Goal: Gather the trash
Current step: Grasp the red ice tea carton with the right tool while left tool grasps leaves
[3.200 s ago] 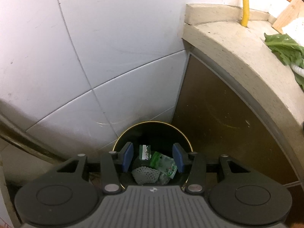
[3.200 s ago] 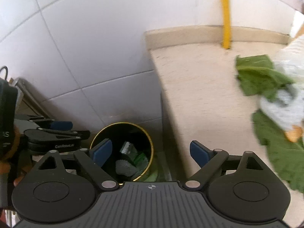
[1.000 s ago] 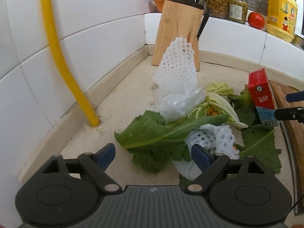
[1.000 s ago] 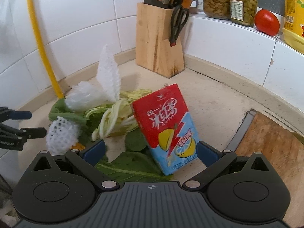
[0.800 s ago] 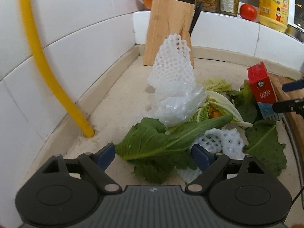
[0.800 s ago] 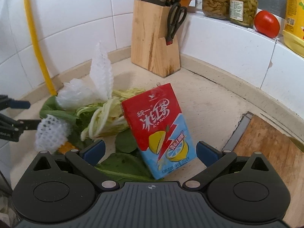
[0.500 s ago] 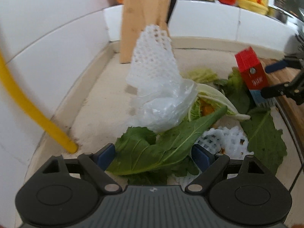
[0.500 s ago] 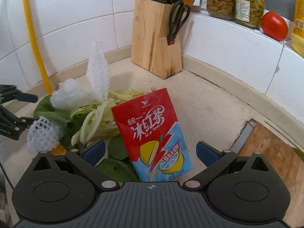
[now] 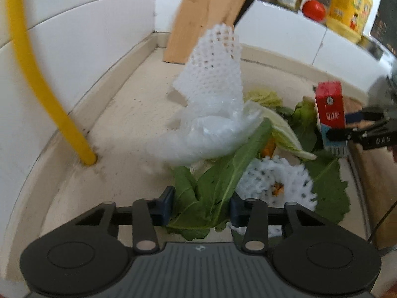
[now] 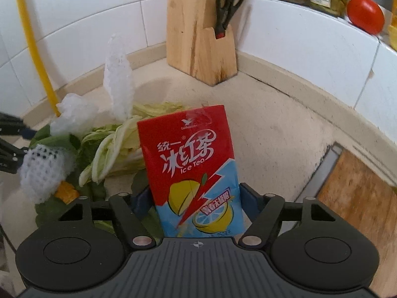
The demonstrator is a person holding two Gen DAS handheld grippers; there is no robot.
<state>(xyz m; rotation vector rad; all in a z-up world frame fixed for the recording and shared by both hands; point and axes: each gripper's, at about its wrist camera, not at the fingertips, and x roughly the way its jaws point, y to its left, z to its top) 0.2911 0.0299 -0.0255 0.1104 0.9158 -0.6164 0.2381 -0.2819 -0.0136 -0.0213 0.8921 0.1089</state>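
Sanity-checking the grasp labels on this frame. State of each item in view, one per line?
left gripper: jaws closing around green leaf, pads not clearly pressing it
right gripper: jaws closing, pads at both sides of ice tea carton
ice tea carton: upright, leaning a little
foam net sleeve: standing up out of pile
plastic bag: crumpled
second foam net: lying flat on the leaves
scissors: stowed in knife block

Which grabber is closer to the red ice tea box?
Right. The right gripper is closing around the ice tea box; the left gripper is across the pile, closing around a green leaf.
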